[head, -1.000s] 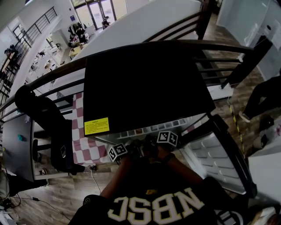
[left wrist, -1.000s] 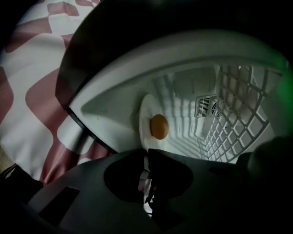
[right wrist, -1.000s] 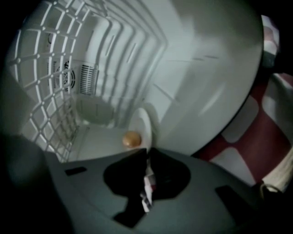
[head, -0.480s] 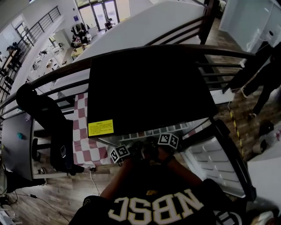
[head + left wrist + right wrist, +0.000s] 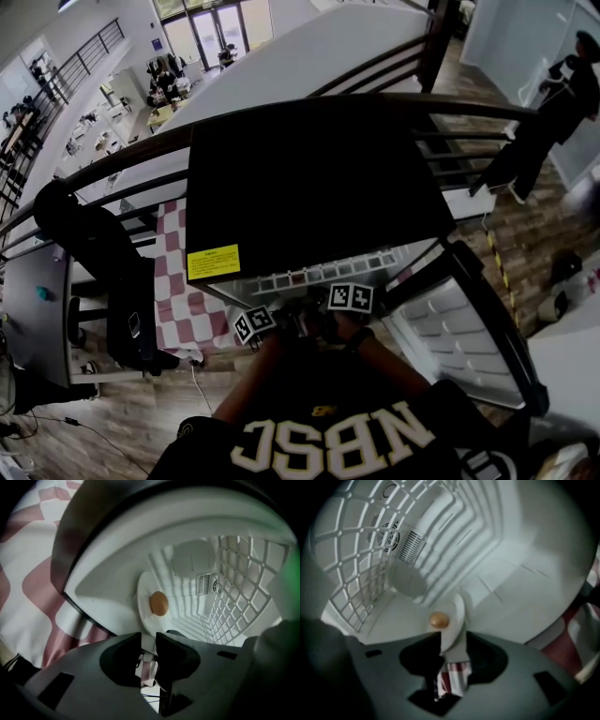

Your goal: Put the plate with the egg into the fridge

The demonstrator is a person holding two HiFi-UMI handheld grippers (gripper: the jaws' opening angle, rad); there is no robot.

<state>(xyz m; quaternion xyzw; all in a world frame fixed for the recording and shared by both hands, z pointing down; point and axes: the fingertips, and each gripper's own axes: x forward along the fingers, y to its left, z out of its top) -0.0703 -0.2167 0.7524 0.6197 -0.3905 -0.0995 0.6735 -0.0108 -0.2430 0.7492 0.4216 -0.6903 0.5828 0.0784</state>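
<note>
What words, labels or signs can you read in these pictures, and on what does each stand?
"NBSC": large pale letters on the person's dark shirt.
Yellow label on the black top of the fridge: print too small to read.
Both gripper views: no text.

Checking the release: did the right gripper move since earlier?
Yes: right gripper, jaws opening round the plate, drew slightly away from the yellow label, toward the person.
</note>
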